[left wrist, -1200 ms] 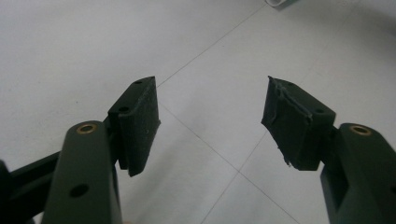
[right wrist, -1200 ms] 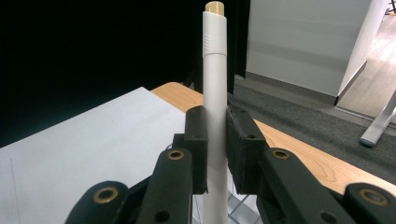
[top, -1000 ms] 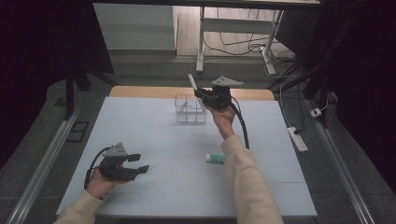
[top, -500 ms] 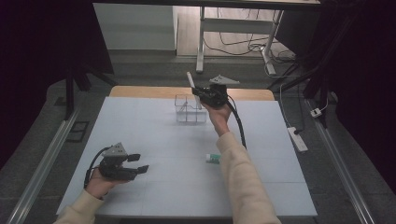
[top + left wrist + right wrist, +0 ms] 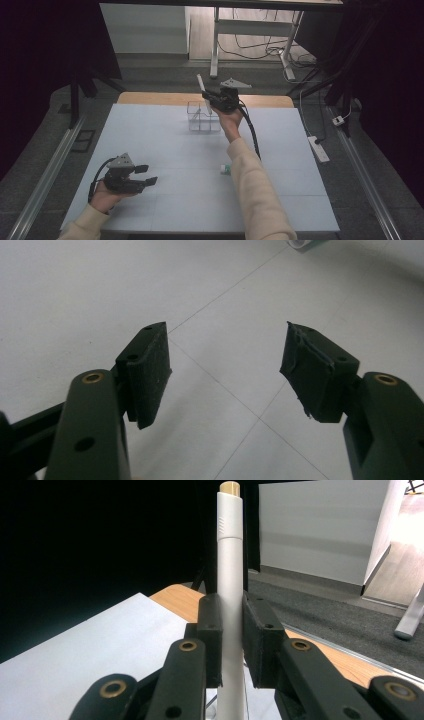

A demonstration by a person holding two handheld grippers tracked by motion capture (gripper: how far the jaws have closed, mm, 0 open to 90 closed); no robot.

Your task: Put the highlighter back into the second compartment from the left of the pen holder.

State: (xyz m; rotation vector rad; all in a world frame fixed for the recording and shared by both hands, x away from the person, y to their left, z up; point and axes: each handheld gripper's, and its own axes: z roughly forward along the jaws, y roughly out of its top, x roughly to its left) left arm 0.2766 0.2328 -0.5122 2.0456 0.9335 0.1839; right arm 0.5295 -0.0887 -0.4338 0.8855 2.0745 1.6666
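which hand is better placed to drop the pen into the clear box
Right. The right gripper is shut on the pen and sits just above the clear box at the far side. The left gripper is open with nothing between its jaws, near the table's front edge.

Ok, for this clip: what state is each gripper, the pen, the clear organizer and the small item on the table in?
Right gripper: shut on the white pen, held above the organizer.
White pen: upright between the pads, clamped.
Left gripper: open, nothing between the pads.
Clear organizer: upright on the table.
Small white-and-green item: lying on the table, untouched.
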